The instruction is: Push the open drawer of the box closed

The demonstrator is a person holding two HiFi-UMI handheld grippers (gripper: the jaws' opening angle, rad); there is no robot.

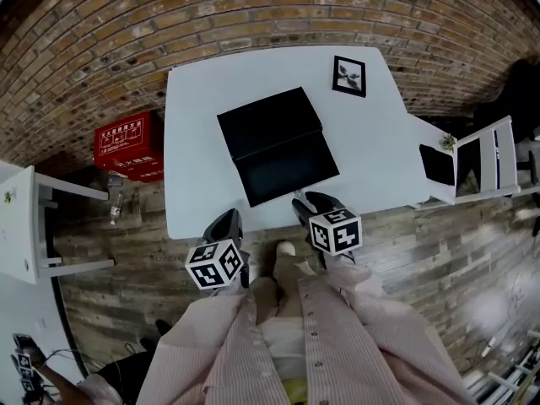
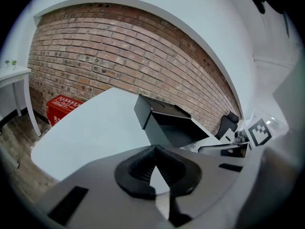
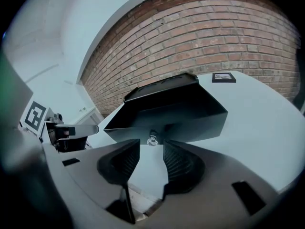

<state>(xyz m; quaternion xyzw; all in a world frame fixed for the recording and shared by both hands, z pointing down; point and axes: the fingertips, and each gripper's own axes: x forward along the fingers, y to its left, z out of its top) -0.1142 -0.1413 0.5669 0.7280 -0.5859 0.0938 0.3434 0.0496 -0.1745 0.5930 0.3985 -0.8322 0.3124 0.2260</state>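
Observation:
A black box point(image 1: 270, 123) lies on the white table point(image 1: 198, 142), its drawer point(image 1: 289, 173) pulled out toward me. In the right gripper view the drawer's front wall point(image 3: 190, 123) carries a small shiny knob point(image 3: 152, 140). My right gripper point(image 3: 151, 151) is open just short of that knob, nothing between its fingers; from the head view the right gripper point(image 1: 305, 204) hovers at the table's near edge before the drawer. My left gripper point(image 1: 228, 224) hangs at the near edge, left of the drawer. The left gripper point(image 2: 154, 150) is shut and empty, with the box point(image 2: 159, 114) ahead to its right.
A small framed picture point(image 1: 348, 75) lies at the table's far right corner. A red crate point(image 1: 128, 146) sits on the floor left of the table. White furniture stands at the left point(image 1: 25, 226) and a white chair point(image 1: 483, 159) at the right. A brick wall runs behind.

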